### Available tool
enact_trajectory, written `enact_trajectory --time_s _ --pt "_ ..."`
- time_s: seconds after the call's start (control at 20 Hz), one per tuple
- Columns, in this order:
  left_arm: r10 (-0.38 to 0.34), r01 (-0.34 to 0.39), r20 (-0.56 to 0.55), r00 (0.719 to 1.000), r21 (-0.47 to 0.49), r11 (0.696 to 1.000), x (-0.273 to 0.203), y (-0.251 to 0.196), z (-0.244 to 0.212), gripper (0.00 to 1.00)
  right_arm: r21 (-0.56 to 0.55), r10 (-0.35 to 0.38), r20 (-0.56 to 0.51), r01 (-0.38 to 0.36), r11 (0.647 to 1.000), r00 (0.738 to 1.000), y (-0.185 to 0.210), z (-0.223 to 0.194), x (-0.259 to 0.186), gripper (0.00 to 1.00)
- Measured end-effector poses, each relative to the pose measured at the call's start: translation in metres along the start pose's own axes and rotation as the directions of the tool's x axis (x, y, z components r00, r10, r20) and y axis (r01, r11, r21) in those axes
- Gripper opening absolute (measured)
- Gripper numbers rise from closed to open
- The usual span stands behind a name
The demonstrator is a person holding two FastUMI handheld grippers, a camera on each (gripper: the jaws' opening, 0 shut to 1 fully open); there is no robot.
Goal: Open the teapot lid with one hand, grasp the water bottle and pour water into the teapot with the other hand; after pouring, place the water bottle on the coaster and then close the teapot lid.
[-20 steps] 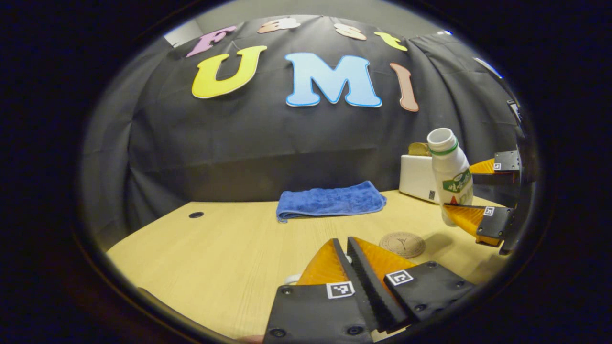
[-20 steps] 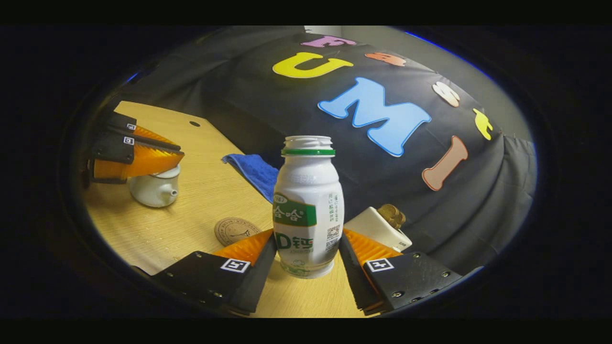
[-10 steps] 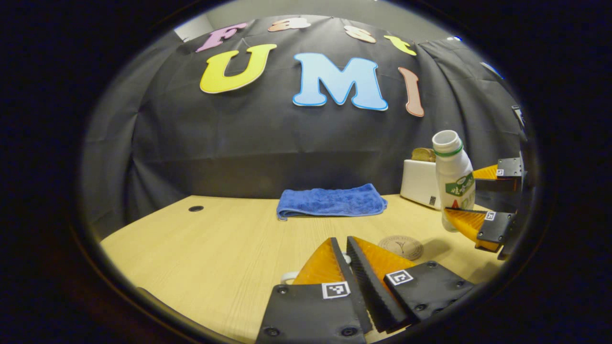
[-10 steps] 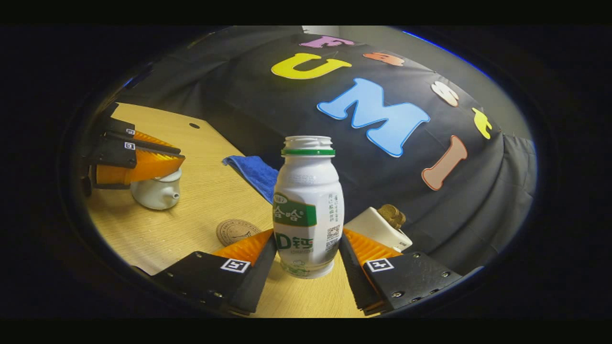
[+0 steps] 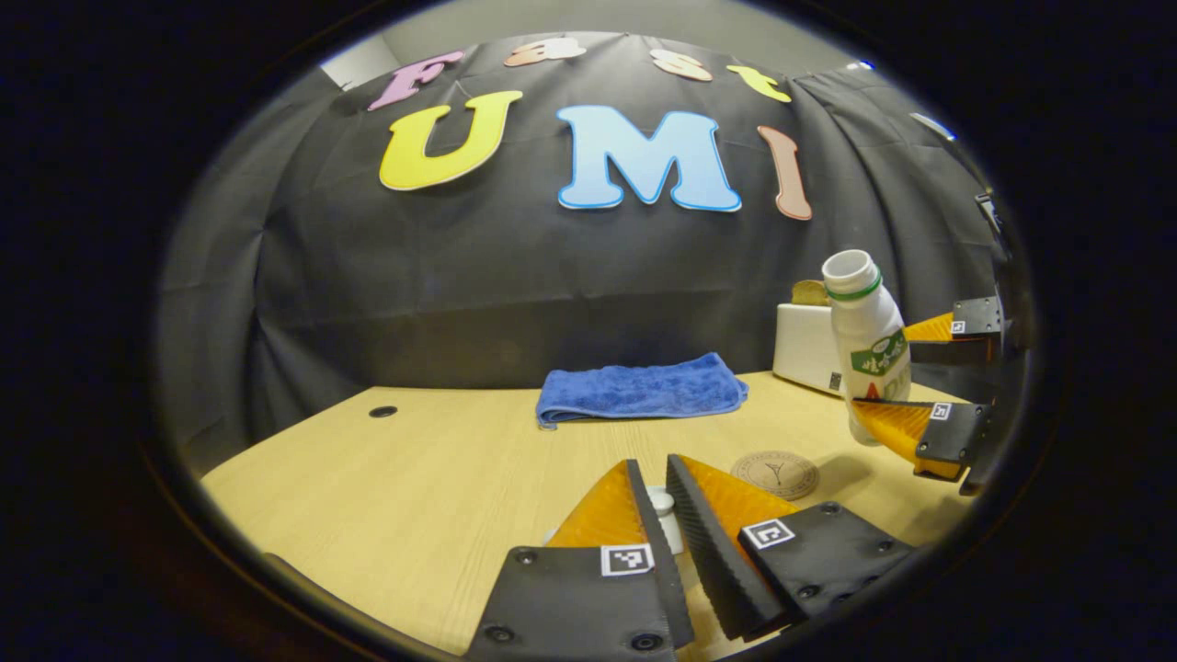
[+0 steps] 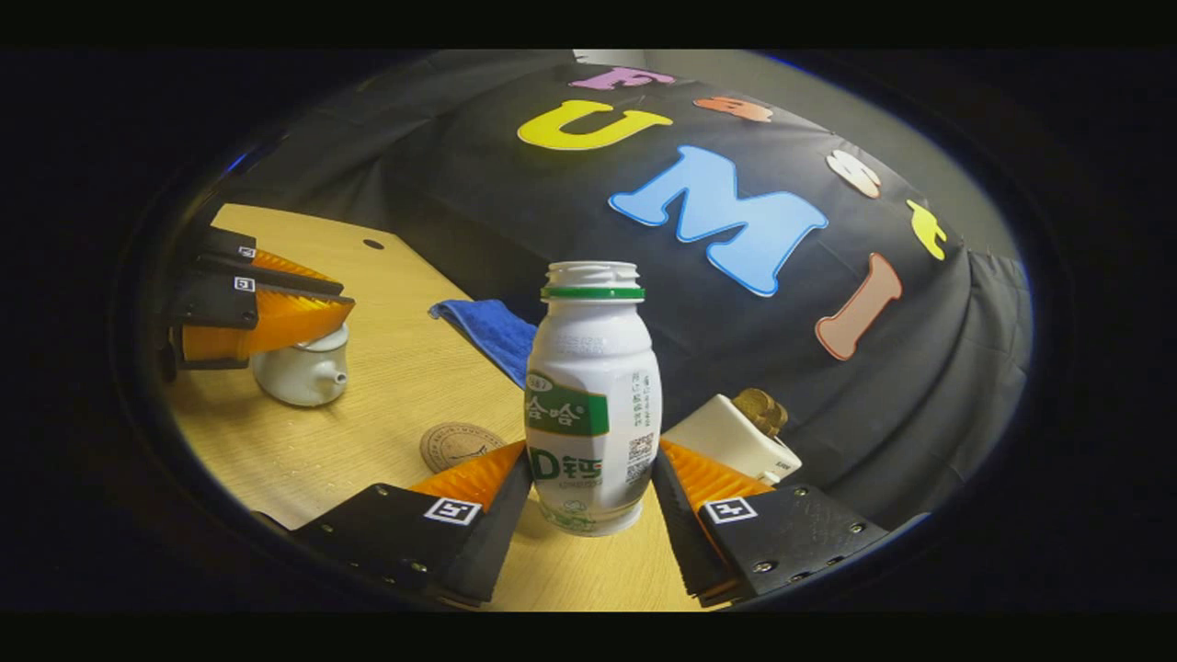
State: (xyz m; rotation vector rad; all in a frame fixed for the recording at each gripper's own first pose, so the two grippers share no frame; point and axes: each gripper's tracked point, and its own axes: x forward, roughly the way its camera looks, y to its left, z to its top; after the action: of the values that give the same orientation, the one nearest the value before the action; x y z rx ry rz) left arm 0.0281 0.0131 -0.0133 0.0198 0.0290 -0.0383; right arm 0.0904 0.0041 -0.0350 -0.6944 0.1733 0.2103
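A white, capless water bottle (image 6: 588, 368) with a green label is between the fingers of my right gripper (image 6: 593, 446), which is shut on its lower half. In the left gripper view the bottle (image 5: 864, 313) hangs slightly tilted just above the table, to the right of the round coaster (image 5: 775, 473). My left gripper (image 5: 651, 462) sits low over the white teapot (image 6: 299, 377). Its fingers stand narrowly open with the lid knob (image 5: 660, 504) between them. The lid sits on the pot.
A folded blue towel (image 5: 639, 391) lies at the back of the wooden table (image 5: 414, 478). A white box (image 5: 805, 345) with something brown on top stands behind the bottle. The coaster (image 6: 455, 444) lies between teapot and bottle.
My left gripper's fingers have spread a little and the lid knob now shows between them. The bottle has stayed in the right gripper, shifting only slightly.
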Motion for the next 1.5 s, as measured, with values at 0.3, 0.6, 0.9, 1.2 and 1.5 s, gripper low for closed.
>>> enact_trajectory --time_s 0.3,0.6,0.9,1.2,1.5 --pt "0.014 -0.013 0.052 0.999 -0.020 1.000 -0.012 0.012 0.017 0.22 0.099 0.032 0.013 -0.033 0.995 0.999 0.006 0.012 0.009 0.73" --pt "0.034 -0.032 0.058 0.998 -0.039 0.999 -0.021 0.031 0.020 0.22 0.256 0.087 0.025 -0.091 0.962 0.996 0.020 0.024 0.030 0.73" --pt "0.045 -0.043 0.067 0.997 -0.040 0.998 -0.028 0.042 0.021 0.00 0.461 0.160 0.014 -0.148 0.875 0.987 0.048 0.022 0.048 0.73" --pt "0.053 -0.051 0.061 0.997 -0.044 0.998 -0.029 0.048 0.018 0.00 0.531 0.154 0.037 -0.150 0.834 0.987 0.052 0.025 0.059 0.73" --pt "0.056 -0.053 0.061 0.997 -0.046 0.997 -0.029 0.049 0.017 0.00 0.587 0.180 0.034 -0.165 0.793 0.983 0.061 0.022 0.066 0.73"
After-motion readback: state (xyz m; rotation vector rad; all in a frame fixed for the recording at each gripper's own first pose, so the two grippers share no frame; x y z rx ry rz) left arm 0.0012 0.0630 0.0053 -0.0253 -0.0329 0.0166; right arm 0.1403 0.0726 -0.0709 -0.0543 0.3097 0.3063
